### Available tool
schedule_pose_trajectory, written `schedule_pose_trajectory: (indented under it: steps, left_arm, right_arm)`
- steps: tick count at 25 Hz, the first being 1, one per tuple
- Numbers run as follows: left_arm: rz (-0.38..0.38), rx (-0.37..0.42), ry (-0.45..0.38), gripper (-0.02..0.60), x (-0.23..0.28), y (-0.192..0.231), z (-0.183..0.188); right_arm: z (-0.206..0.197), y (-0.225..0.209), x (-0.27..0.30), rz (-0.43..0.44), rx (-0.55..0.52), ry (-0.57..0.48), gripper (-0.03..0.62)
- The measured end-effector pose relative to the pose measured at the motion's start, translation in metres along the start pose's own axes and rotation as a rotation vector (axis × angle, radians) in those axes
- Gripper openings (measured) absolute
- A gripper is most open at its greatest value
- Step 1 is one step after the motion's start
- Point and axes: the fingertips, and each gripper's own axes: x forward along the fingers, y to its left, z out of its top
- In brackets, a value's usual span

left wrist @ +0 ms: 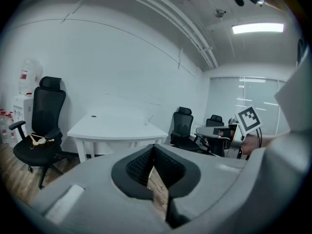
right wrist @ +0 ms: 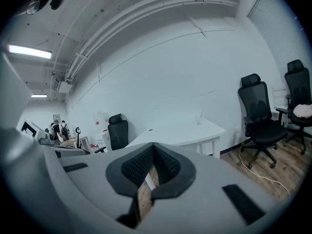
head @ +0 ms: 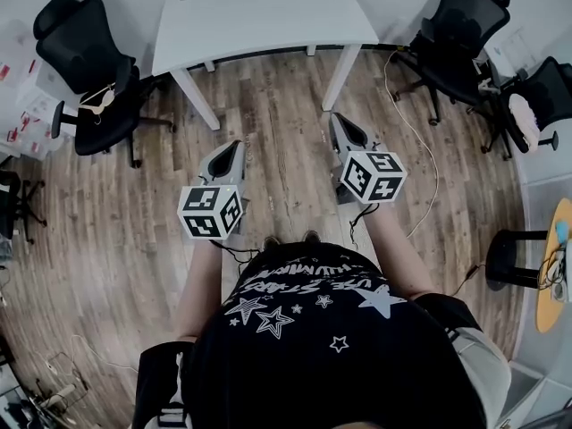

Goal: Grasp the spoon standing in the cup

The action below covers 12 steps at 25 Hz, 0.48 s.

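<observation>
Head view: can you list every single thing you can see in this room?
table: one, white, top middle
office chairs: at least three, black, one left of the table, two to its right
floor: one, brown wood, all around
cable: one, white, on the floor at right
round tabletop: one, orange, right edge
spoon, cup: none in view
shirt: one, black with white stars, bottom middle
left gripper: one, grey with a marker cube, shut, empty
right gripper: one, grey with a marker cube, shut, empty
</observation>
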Motion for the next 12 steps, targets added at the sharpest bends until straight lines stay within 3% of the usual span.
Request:
schedule_pose_trajectory:
  steps: [7,12]
  left_arm:
    - [0.001,-0.029,0.025,0.005,-0.019,0.018,-0.018]
    - [0.004,-0.028,0.034,0.005,-0.034,0.043,-0.026]
  right_arm:
    - [-0.003,0.006,-0.004,-0.039,0.108,-0.062,0.009]
    - [-0.010,0.018,-0.001,-0.072,0.069,-0.059,0.009]
